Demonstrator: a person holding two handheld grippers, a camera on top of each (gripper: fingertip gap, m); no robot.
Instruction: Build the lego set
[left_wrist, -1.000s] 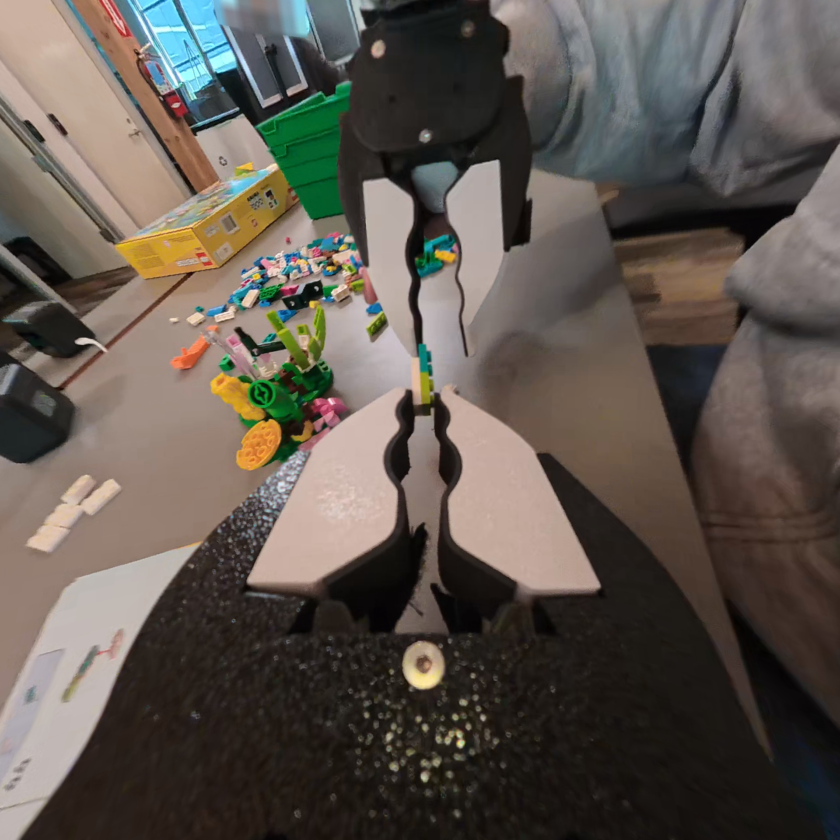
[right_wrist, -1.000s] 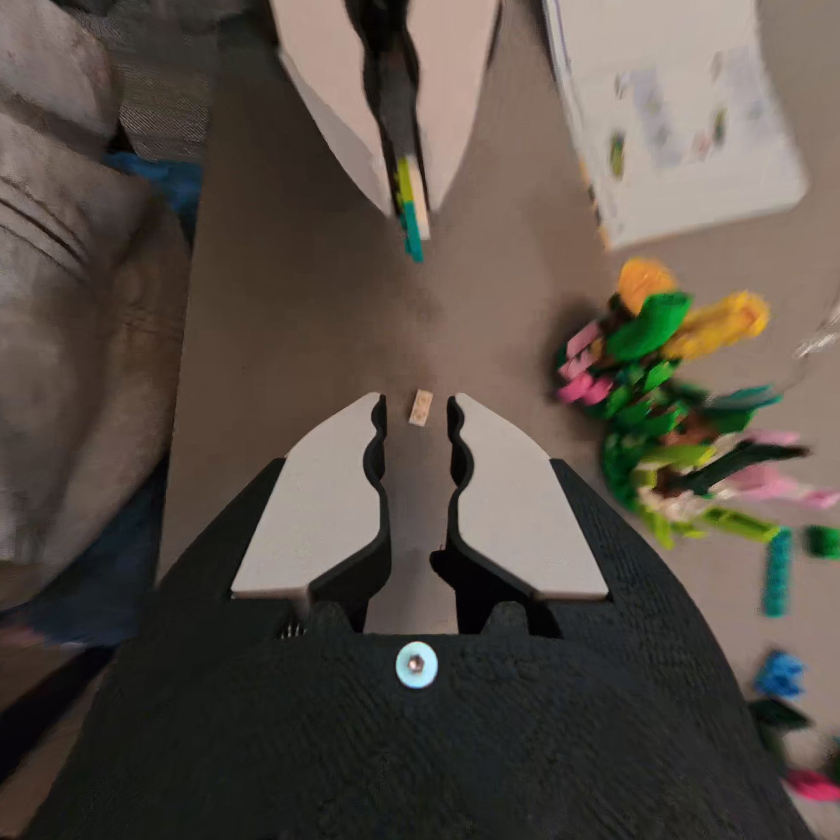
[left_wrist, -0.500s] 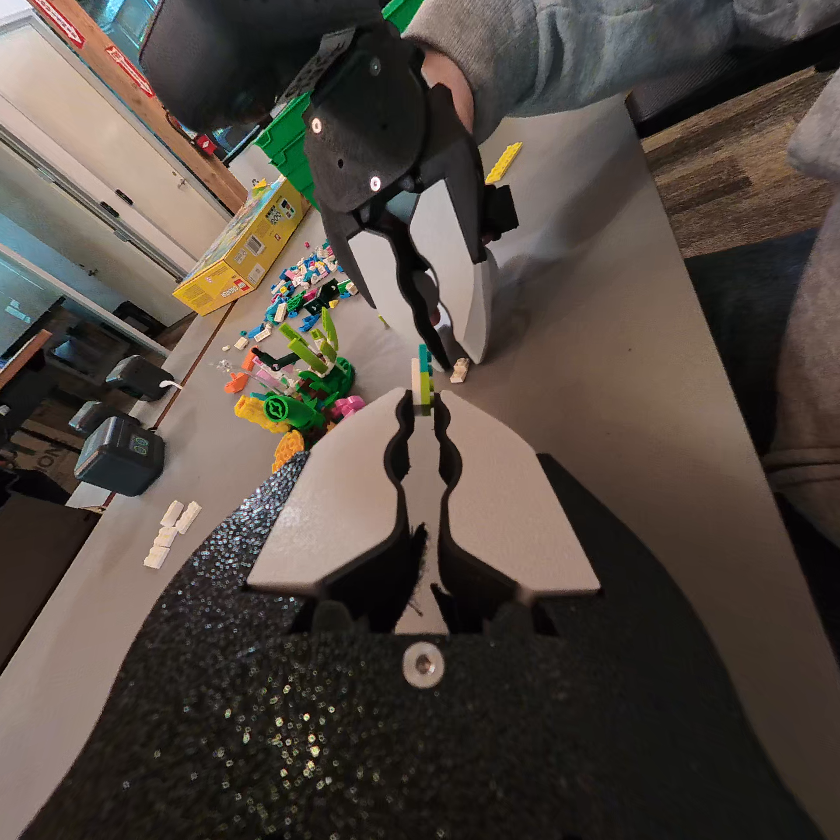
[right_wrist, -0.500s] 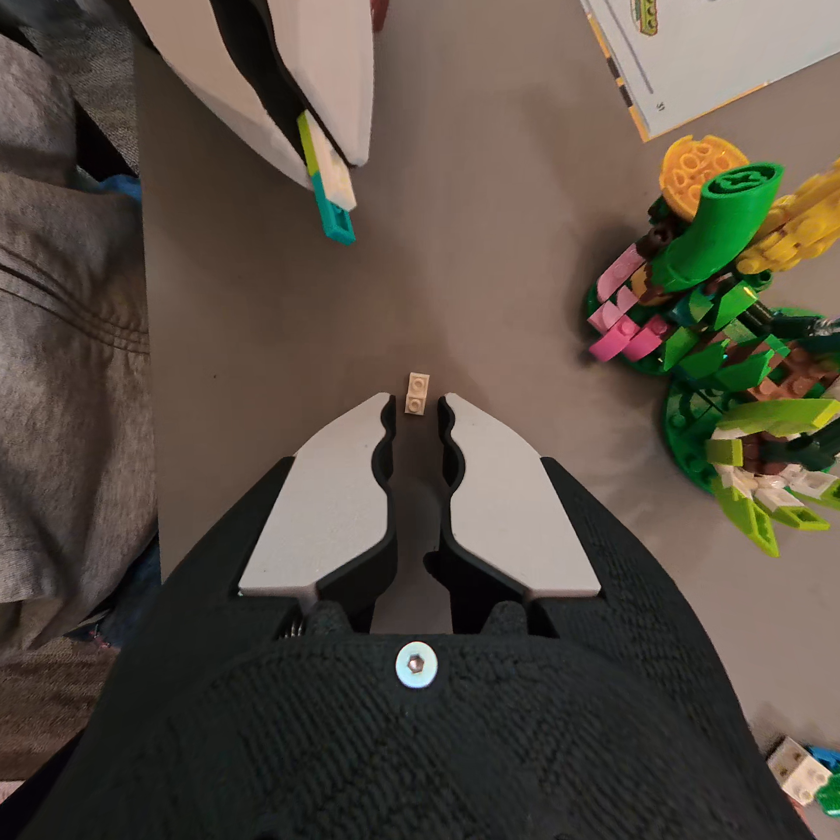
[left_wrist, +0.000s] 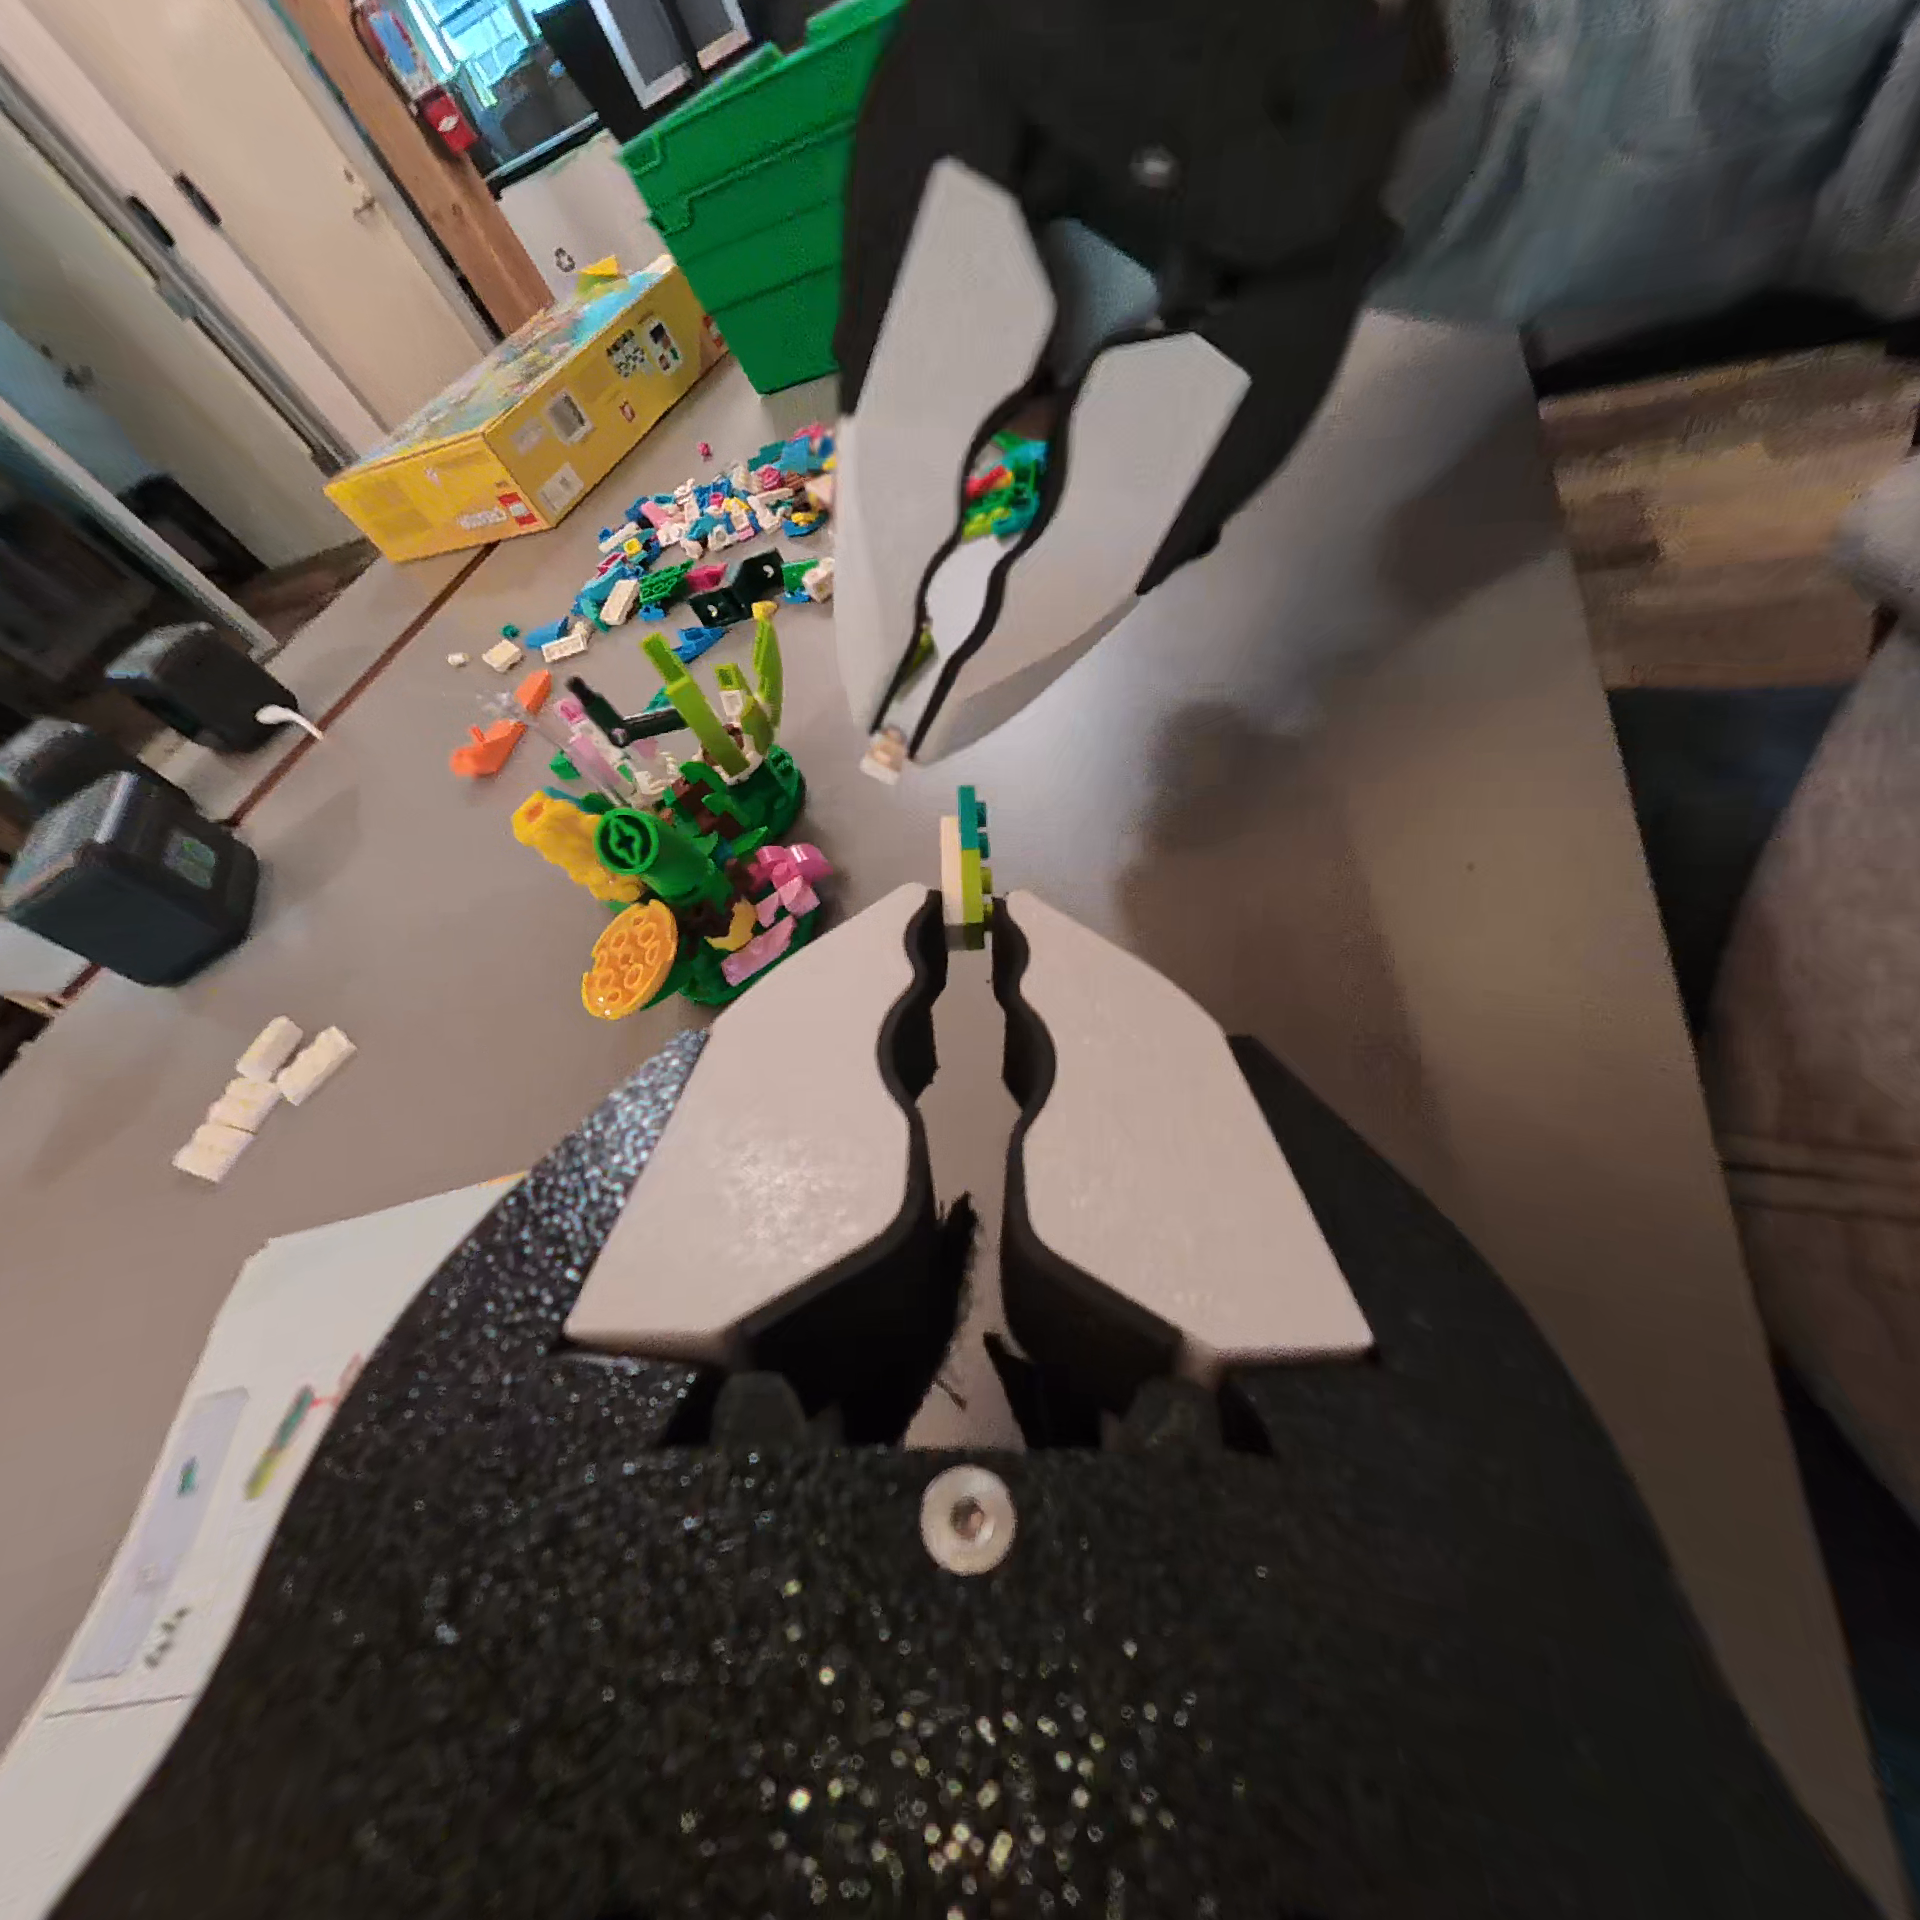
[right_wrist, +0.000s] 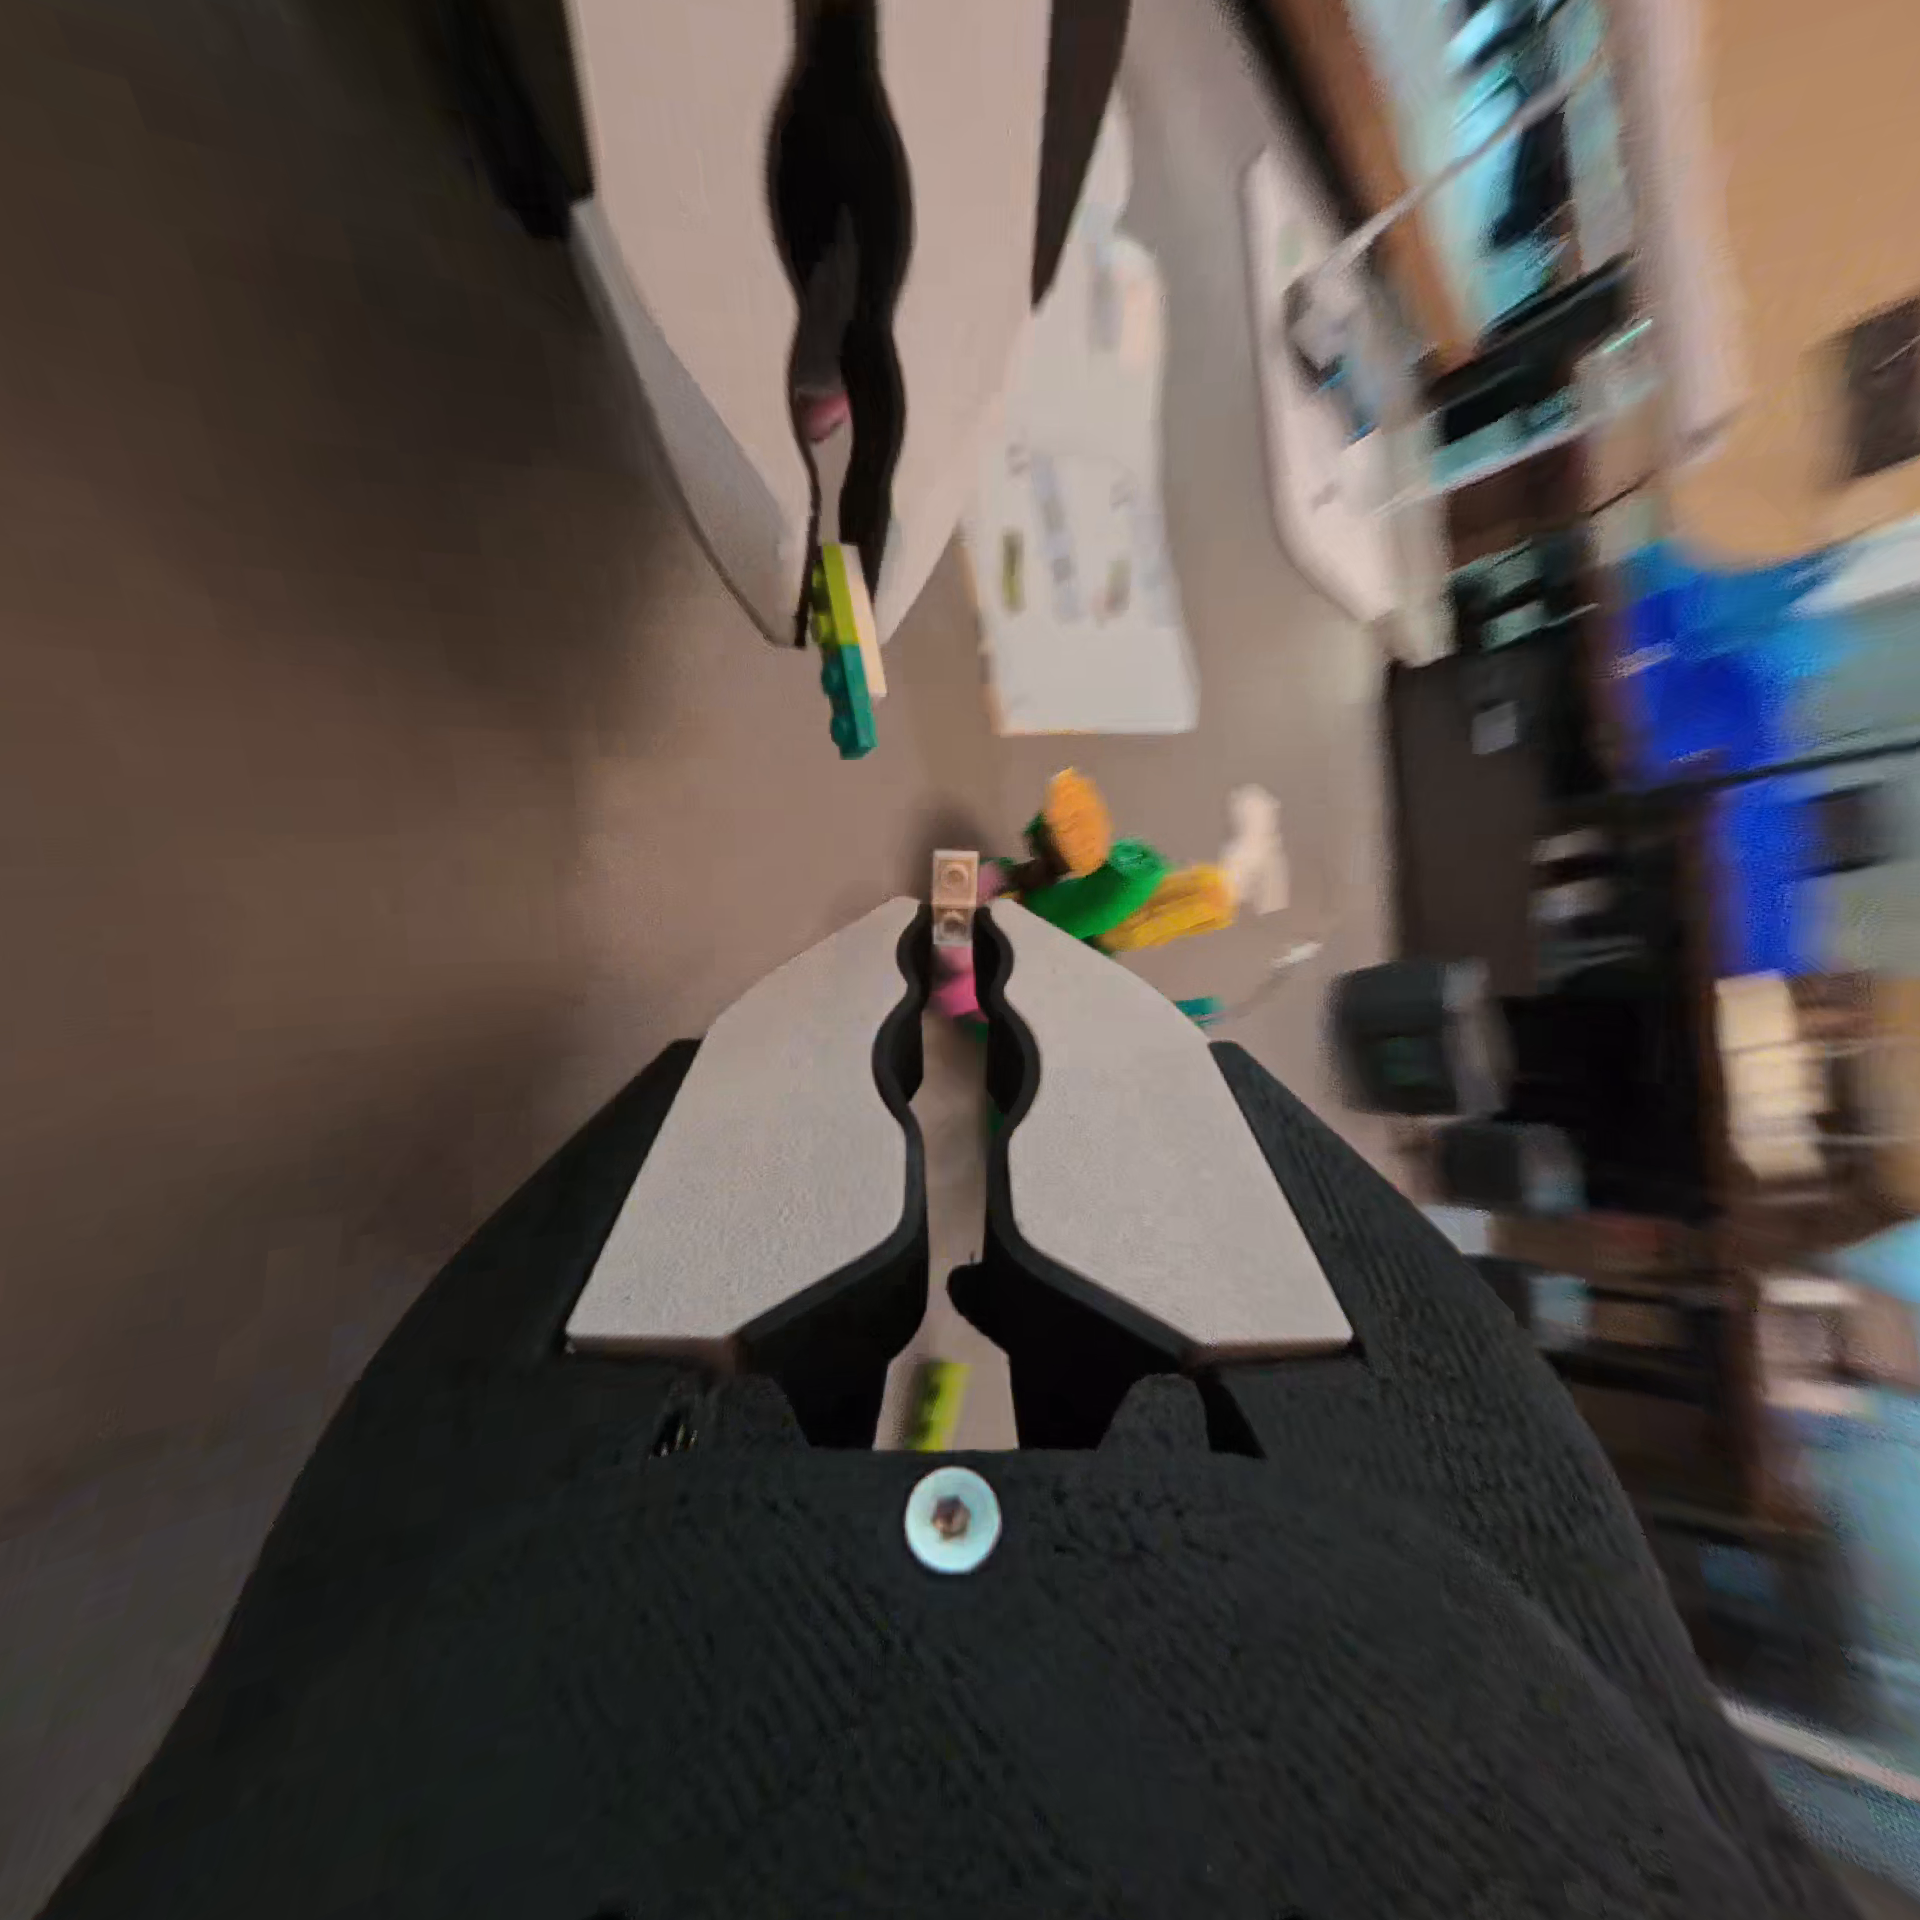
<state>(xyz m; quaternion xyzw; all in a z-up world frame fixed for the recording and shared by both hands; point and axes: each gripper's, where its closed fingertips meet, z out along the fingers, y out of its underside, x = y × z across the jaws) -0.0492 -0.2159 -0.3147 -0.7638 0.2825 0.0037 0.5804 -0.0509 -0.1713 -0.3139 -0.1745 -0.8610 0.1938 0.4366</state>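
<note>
My left gripper (left_wrist: 968, 914) is shut on a small stack of plates (left_wrist: 966, 862), white, lime and teal, held upright above the table; the stack also shows in the right wrist view (right_wrist: 847, 655). My right gripper (right_wrist: 954, 914) is shut on a small tan two-stud plate (right_wrist: 953, 883) and holds it in the air. In the left wrist view the right gripper (left_wrist: 902, 743) hangs just above and left of the stack, tan plate (left_wrist: 886, 750) at its tips. The two pieces are apart. A built flower model (left_wrist: 686, 862) stands on the grey table (left_wrist: 1299, 935) to the left.
A pile of loose bricks (left_wrist: 717, 551), a yellow box (left_wrist: 540, 436) and green bins (left_wrist: 758, 197) lie farther back. An instruction booklet (left_wrist: 208, 1455) is at the near left, several white bricks (left_wrist: 260, 1091) beside it. A person's grey sleeve (left_wrist: 1662, 135) fills the upper right.
My right gripper closed on the tan plate that lay on the table and lifted it up toward the stack. The left gripper kept its hold on the stack.
</note>
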